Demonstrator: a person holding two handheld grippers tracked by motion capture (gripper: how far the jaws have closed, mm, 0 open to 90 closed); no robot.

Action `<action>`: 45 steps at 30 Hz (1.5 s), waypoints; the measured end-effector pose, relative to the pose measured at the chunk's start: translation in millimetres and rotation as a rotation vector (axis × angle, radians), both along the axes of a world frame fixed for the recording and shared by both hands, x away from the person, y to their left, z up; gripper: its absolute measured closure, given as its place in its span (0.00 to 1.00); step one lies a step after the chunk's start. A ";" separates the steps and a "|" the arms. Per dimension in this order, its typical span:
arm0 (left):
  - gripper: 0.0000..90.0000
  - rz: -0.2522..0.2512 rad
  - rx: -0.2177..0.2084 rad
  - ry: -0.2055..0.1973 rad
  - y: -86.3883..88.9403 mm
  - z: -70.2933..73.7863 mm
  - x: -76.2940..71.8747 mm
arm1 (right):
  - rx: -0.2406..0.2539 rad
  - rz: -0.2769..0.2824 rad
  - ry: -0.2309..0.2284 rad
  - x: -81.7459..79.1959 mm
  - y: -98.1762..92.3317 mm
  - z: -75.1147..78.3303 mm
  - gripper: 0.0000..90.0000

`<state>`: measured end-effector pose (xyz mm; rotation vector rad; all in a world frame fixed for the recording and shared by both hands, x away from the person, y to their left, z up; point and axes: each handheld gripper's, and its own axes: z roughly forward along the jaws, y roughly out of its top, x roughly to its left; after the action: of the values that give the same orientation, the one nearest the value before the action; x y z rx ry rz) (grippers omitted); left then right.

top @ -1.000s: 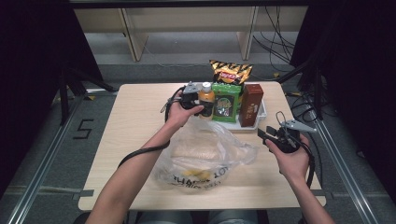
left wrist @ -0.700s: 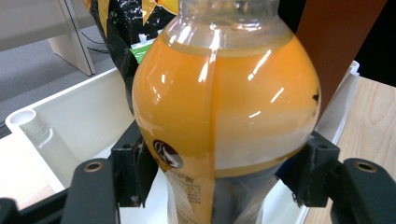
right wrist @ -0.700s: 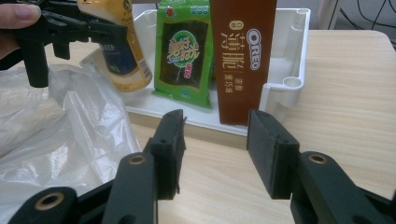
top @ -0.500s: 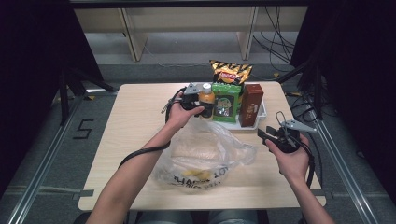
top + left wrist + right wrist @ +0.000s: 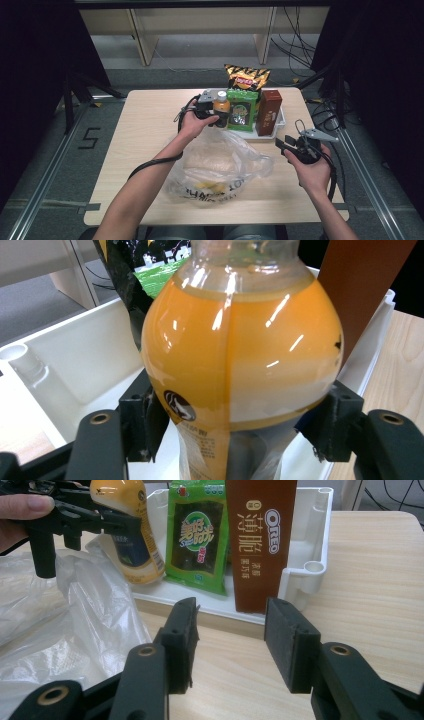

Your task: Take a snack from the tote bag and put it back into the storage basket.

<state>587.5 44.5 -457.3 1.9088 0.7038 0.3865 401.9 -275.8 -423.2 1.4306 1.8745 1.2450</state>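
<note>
Evidently the left tongs [image 5: 216, 116] are clamped on the orange juice bottle [image 5: 235, 355], their pads pressing its lower body from both sides while it stands upright at the left end of the white tray [image 5: 310, 555] on the far part of the desk [image 5: 145, 130]. Gripping low, under the bulge, probably keeps the bottle from slipping when lifted. Beside it stand a green seaweed packet [image 5: 197, 535] and a brown Oreo box [image 5: 260, 540]. Nearer the person lies a clear plastic bag [image 5: 220, 167], likely the bottle's destination. The right tongs [image 5: 230, 642] hover open and empty, aimed toward the tray.
</note>
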 end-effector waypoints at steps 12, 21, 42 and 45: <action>0.38 0.004 -0.003 0.006 1.1 -4.2 1.1 | -0.009 0.013 0.001 -0.5 -0.7 -0.3 0.63; 0.38 0.006 0.001 0.016 0.4 -7.5 1.4 | -0.009 0.024 -0.009 0.8 -2.0 -1.3 0.63; 0.38 0.006 0.003 0.031 3.8 -13.1 1.4 | -0.012 0.009 0.006 0.6 -0.7 -1.3 0.63; 0.38 0.013 -0.003 0.026 4.8 -14.0 0.6 | -0.009 0.004 0.020 -0.5 0.4 -0.3 0.63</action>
<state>588.1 49.3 -471.3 1.9101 0.7336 0.3690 401.4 -275.4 -423.5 1.4402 1.8946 1.2264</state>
